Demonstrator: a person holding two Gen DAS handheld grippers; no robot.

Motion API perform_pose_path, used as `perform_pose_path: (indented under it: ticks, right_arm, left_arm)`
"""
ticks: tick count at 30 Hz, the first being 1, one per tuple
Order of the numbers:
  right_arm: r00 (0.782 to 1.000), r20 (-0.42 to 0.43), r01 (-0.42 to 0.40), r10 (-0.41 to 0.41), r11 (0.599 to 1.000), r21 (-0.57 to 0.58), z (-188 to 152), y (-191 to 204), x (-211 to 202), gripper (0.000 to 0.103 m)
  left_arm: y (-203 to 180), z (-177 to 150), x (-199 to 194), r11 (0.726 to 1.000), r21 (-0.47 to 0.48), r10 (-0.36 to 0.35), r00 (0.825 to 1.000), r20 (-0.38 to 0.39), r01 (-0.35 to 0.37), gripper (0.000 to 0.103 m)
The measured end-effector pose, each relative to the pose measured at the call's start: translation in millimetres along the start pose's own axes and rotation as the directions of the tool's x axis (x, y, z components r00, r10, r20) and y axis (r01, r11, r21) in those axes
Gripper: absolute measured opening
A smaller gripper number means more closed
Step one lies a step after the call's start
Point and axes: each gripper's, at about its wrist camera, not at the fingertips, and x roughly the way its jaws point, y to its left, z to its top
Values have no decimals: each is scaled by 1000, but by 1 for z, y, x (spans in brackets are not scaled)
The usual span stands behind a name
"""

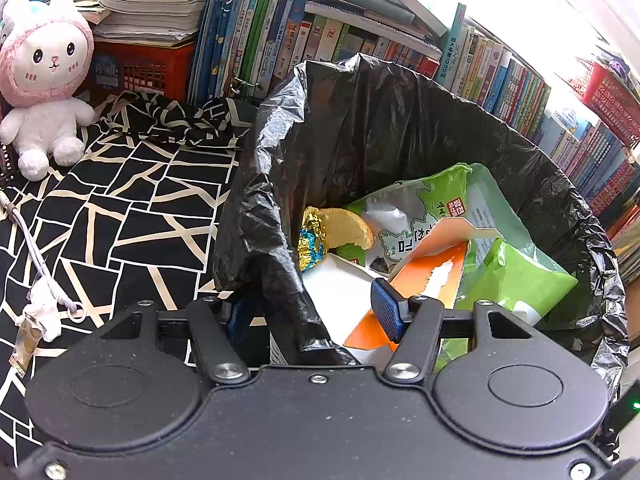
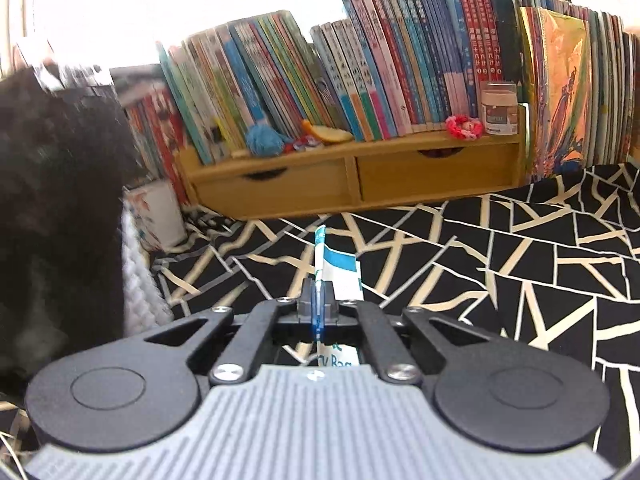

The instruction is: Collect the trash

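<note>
A bin lined with a black trash bag point(image 1: 360, 120) fills the left wrist view. Inside lie a green snack pouch point(image 1: 432, 208), a torn orange and white carton point(image 1: 436, 268), crumpled gold and blue foil point(image 1: 312, 244) and a green pack point(image 1: 520, 276). My left gripper point(image 1: 312, 310) is open and straddles the bag's near rim, one blue pad point(image 1: 386, 308) inside and the other mostly hidden outside. My right gripper point(image 2: 318, 304) is shut on a white and blue wrapper point(image 2: 338, 270), held above the patterned cloth. The black bag point(image 2: 52, 200) looms blurred at its left.
A black and cream patterned cloth point(image 1: 120, 220) covers the surface. A pink plush rabbit point(image 1: 44, 80), a red crate point(image 1: 144, 68) and rows of books point(image 1: 320, 40) stand behind. A grey cable point(image 1: 36, 256) lies left. A wooden drawer shelf point(image 2: 352, 176) and a white woven basket point(image 2: 140, 280) stand nearby.
</note>
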Motion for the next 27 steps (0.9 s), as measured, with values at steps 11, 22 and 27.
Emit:
perform_pose_path:
  ticks: [11,22,27]
  right_arm:
    - [977,82,-212,199,957,200,33,2,-48,4]
    - [919,188,-385,347,891,241,66,17,-94,4]
    - [867,264,-483,424,846,228,94,34,-115,4]
  left_arm:
    - [0,0,0,1000,0,0,1000,1,0,59]
    - [0,-1,0,1000,0,0,1000,1,0,59]
    - [1,-1,0,1000,1,-1,1000,1,1,59]
